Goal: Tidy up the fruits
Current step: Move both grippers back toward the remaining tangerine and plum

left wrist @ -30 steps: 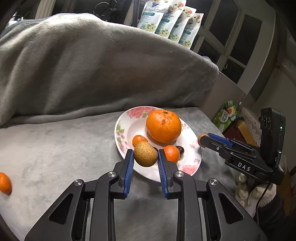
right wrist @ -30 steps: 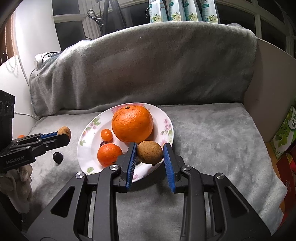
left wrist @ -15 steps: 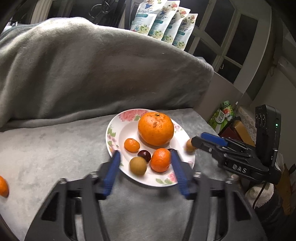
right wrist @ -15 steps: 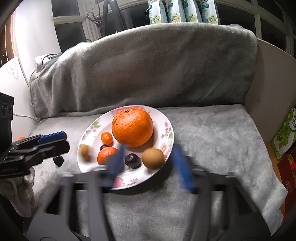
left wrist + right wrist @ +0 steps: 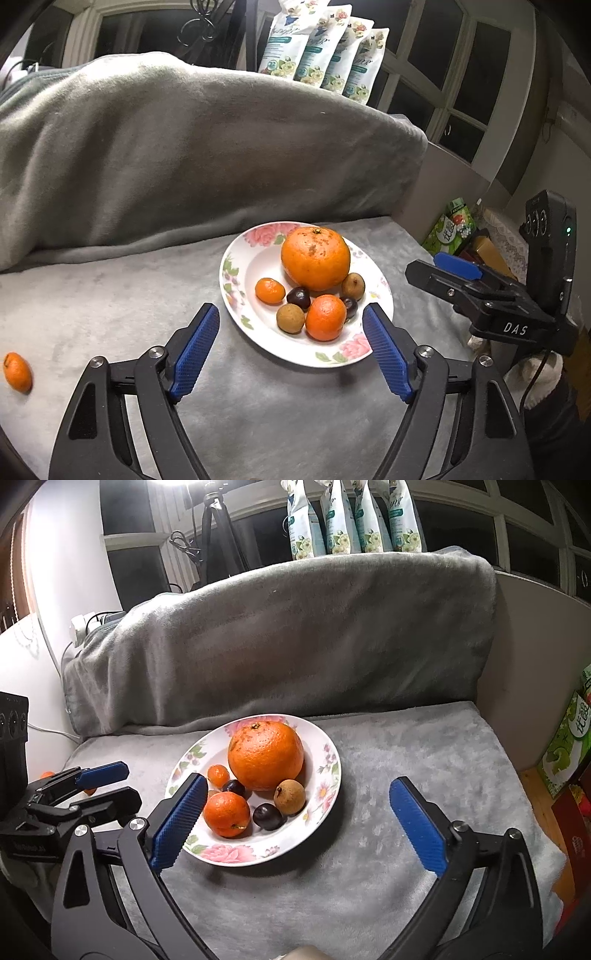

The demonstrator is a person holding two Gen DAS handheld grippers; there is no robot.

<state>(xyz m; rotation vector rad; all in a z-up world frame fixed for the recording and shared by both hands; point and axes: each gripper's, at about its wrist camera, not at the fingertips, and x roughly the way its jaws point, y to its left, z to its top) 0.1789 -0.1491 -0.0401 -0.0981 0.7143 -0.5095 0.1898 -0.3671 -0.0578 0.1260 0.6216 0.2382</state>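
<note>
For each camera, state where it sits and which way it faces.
Left wrist: on the left gripper, looking forward and down at the plate; its open blue pads show, and the right gripper at right.
Right wrist: on the right gripper, facing the plate; the left gripper shows at left.
Shared: plate, big orange, grey blanket.

1. Grey blanket draped over the backrest, beyond the claw.
2. Four floral pouches upright behind it.
3. Green carton right of the claw.
4. Tripod far left.
</note>
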